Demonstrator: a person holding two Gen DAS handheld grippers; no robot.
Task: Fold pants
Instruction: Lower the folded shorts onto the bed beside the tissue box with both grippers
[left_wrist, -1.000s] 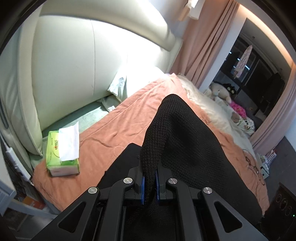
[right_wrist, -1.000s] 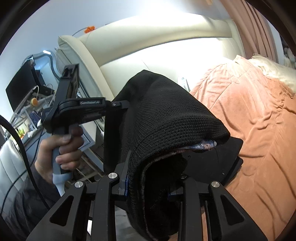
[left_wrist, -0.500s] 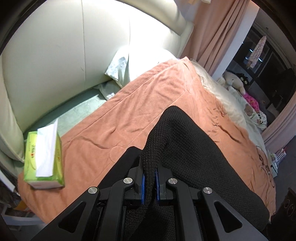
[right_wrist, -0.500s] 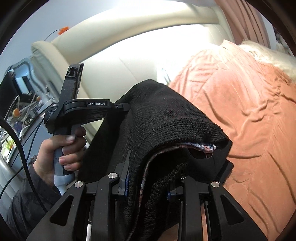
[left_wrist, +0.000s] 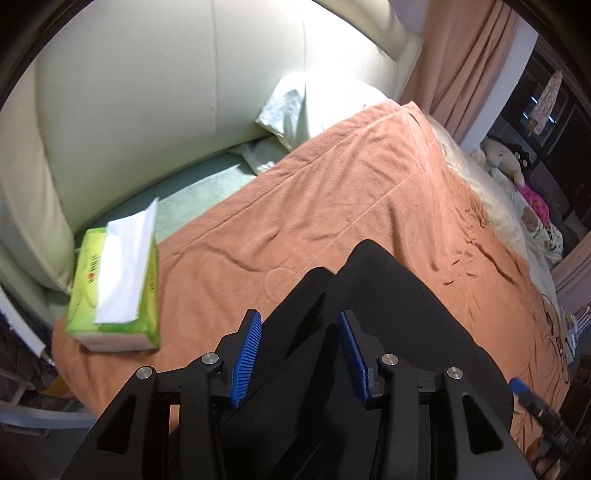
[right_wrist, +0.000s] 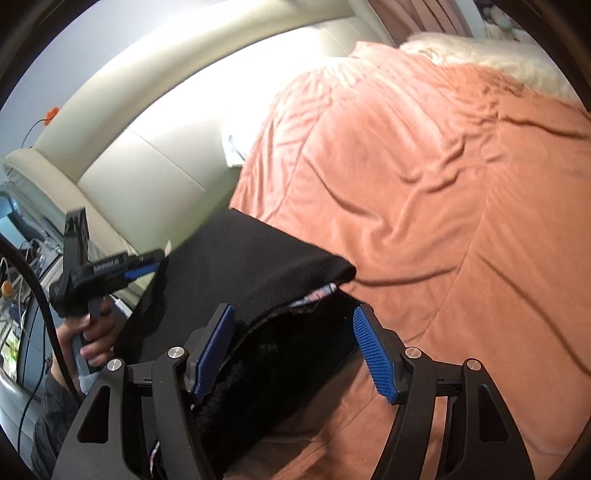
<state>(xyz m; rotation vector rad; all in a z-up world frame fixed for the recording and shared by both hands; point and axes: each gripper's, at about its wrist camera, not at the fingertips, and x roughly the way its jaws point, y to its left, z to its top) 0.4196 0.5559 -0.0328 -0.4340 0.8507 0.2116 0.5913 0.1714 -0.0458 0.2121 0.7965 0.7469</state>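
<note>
**onlooker_1:** Letting go right now, both of them. The left gripper (left_wrist: 299, 350) has its jaws opening, blue pads (left_wrist: 246, 356) spread, with the black pants (left_wrist: 399, 332) lying between them but not pinched. Same for the right gripper (right_wrist: 299, 347): jaws opening, cloth under and between the fingers, nothing pressed. The pants sit on the near edge of the orange blanket (right_wrist: 424, 184), top layer folded over, a bit of patterned lining (right_wrist: 317, 295) peeking out at the fold.

**onlooker_2:** My worry is the pull-out. Those ribbed pads look grippy and the knit looks loose, so a finger could snag the top layer and drag the fold open when the hands back away.

**onlooker_1:** Yeah, and the pile is close to the bed's edge on the person's side. From the right wrist view I reckon some cloth hangs off there; it could slide down.

**onlooker_2:** Further out, the tissue box (left_wrist: 114, 291) is near the left hand (right_wrist: 88, 332), so a wide swing could knock it. The pillow (left_wrist: 314, 107) and headboard (left_wrist: 147, 92) are well apart, no trouble there.
</note>
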